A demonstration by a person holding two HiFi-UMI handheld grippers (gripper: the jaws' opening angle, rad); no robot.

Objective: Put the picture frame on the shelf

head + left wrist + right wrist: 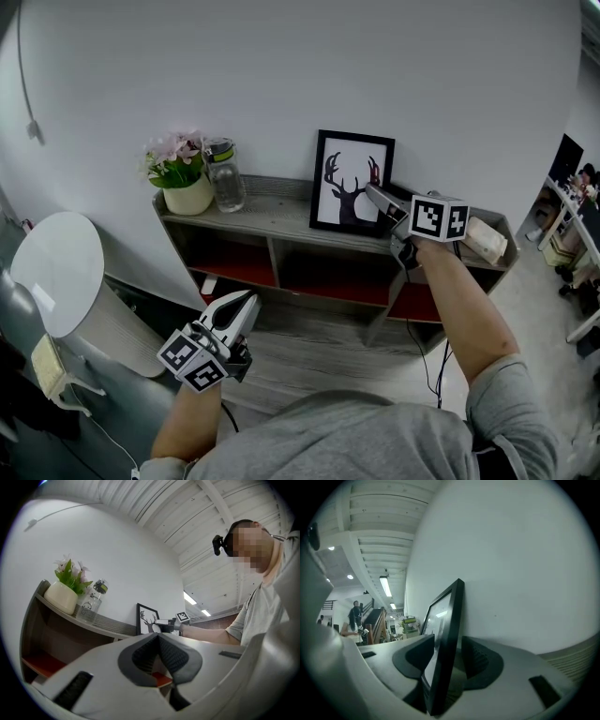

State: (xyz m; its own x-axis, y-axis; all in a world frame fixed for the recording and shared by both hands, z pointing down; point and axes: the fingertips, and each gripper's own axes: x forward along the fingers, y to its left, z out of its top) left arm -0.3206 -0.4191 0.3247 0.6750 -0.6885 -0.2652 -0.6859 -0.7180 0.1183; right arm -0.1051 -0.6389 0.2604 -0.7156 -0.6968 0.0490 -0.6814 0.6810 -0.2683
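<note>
Standing upright on the top board of the shelf [272,217], the picture frame [352,181] is leaned back on the white wall [281,75]. Its long side runs up and down. Its right edge is seen between the two jaws of the right tool [377,197], which is held level and pointed at the frame from the right. The jaws are spread, and the pads are not pressed on the frame; a small gap is seen on the wall side. So this tool can likely be pulled straight back off the edge, and the frame should stand by itself. The left tool [242,307] is held low, well apart from the frame, with its jaws pressed together on nothing. One frame, one flower pot [187,195], one jar [225,178] and two tools are counted.
</note>
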